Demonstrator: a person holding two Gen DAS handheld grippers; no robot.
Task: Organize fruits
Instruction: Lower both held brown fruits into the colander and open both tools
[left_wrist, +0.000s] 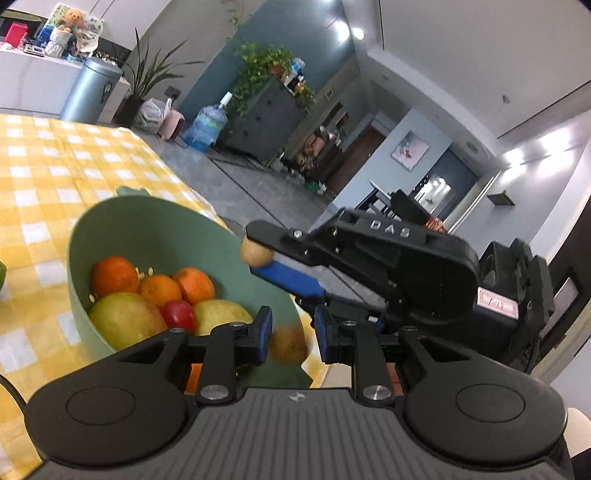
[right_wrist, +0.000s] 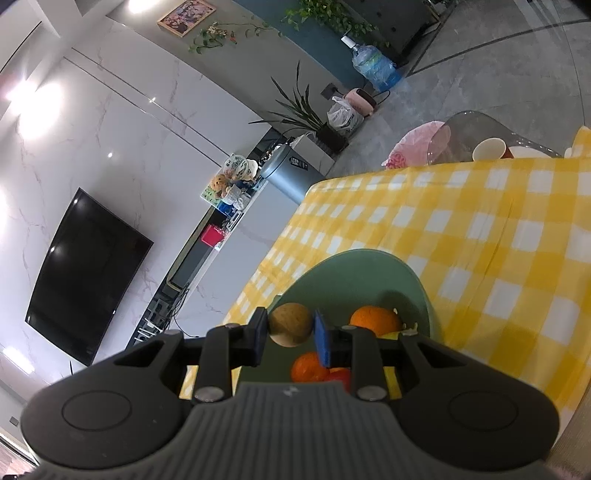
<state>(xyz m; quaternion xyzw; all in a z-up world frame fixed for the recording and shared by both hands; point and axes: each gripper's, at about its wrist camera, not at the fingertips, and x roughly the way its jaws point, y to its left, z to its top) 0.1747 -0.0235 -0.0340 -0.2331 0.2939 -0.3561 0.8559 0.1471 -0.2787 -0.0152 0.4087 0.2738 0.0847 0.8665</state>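
A yellow-checked tabletop (left_wrist: 44, 173) carried a green bowl (left_wrist: 155, 229) holding oranges (left_wrist: 114, 275), yellow pears (left_wrist: 125, 317) and a red fruit (left_wrist: 180, 314). Above the bowl's rim, the right hand-held gripper (right_wrist: 290, 334) clamped a small brown fruit (right_wrist: 290, 324) — while the left hand-held gripper (left_wrist: 290, 334) stood slightly apart around a blurred brown fruit (left_wrist: 290, 345).

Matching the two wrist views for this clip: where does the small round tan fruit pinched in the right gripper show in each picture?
Left wrist view: the small round tan fruit sits near the centre, pinched at the tips of the right gripper, just above the bowl's right rim.
Right wrist view: the fruit is low centre, between that gripper's own jaws, over the bowl.
Shared landmark: the pale green plastic bowl.
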